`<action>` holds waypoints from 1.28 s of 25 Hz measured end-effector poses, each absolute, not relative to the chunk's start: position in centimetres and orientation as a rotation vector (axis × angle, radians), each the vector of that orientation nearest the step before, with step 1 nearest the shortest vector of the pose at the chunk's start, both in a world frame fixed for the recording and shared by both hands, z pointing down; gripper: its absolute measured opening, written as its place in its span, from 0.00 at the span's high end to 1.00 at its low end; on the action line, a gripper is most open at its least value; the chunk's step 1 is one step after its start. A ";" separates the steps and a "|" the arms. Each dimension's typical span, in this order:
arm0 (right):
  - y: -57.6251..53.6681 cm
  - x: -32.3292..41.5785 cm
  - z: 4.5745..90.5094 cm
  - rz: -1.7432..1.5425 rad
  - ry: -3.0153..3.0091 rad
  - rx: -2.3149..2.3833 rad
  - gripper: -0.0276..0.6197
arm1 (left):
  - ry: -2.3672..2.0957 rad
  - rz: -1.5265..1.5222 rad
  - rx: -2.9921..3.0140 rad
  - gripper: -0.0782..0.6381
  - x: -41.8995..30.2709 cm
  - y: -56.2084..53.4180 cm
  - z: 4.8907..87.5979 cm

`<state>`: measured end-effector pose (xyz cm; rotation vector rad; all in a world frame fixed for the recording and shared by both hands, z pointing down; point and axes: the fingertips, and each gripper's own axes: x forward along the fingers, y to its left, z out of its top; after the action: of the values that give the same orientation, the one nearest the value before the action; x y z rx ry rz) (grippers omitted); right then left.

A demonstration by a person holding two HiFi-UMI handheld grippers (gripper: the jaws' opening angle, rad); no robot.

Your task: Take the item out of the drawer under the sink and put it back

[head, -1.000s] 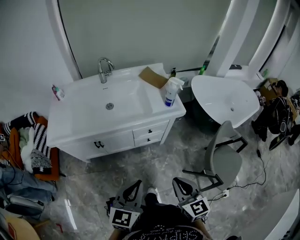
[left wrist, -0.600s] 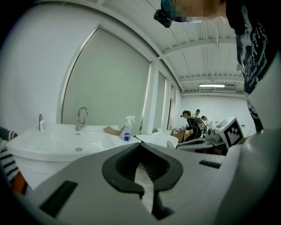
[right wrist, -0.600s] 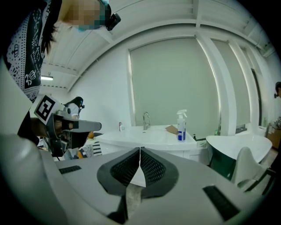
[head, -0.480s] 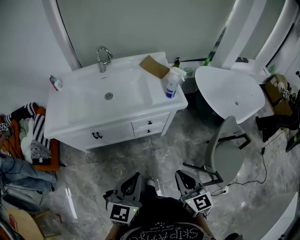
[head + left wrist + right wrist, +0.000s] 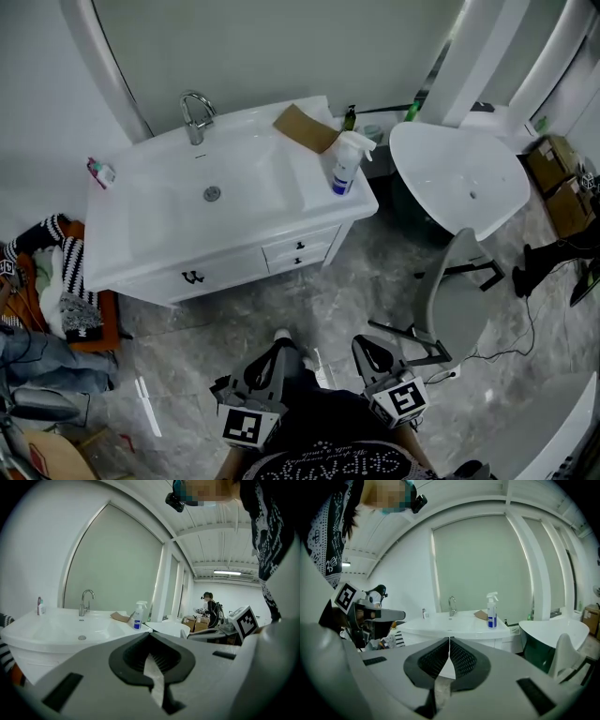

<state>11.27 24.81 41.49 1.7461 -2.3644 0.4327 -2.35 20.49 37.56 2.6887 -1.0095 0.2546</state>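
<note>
Nothing gripped, drawers [image 5: 300, 255] closed.
The left hand-held gripper [image 5: 278, 347] and right hand-held gripper [image 5: 362, 341] are both pressed together, empty, well back from the sink [image 5: 169, 220]; the item's out of sight.

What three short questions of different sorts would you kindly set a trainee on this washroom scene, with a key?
1. True or false: the spray bottle stands to the right of the basin.
2. The two small drawers below the spray bottle are: A) both shut, B) one pulled out, C) taken out.
3. Fill in: the jaws of the left gripper and the right gripper are ____ and hold nothing.
Key: 1 true; 2 A; 3 shut.
</note>
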 end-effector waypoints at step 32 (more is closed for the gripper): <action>10.1 9.6 41.1 0.438 -2.337 1.724 0.93 | -1.000 0.302 2.642 0.89 -3.5 5.4 38.2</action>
<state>9.65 10.07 41.14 1.7242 -2.3371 0.4378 -3.51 5.38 38.15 2.6420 -1.0001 0.3017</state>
